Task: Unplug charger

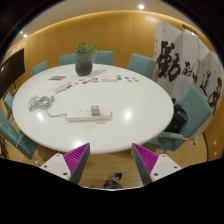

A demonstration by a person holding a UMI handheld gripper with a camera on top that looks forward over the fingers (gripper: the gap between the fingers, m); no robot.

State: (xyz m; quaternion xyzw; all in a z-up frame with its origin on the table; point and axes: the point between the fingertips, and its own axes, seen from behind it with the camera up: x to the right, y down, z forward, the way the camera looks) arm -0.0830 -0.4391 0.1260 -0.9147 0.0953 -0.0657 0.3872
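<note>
Gripper (112, 160) open, power strip (88, 116) with charger (94, 109) well beyond, on table (140, 110)

Legible markings: large black brush-style characters appear on the white banners (186, 70) standing beyond the surface (140, 105), on its right side. The characters are visible as calligraphic strokes only; individual characters cannot be read. The white power strip (88, 114) and the small items on the surface bear no marking that can be made out. No brand, number or label is readable elsewhere.
</note>
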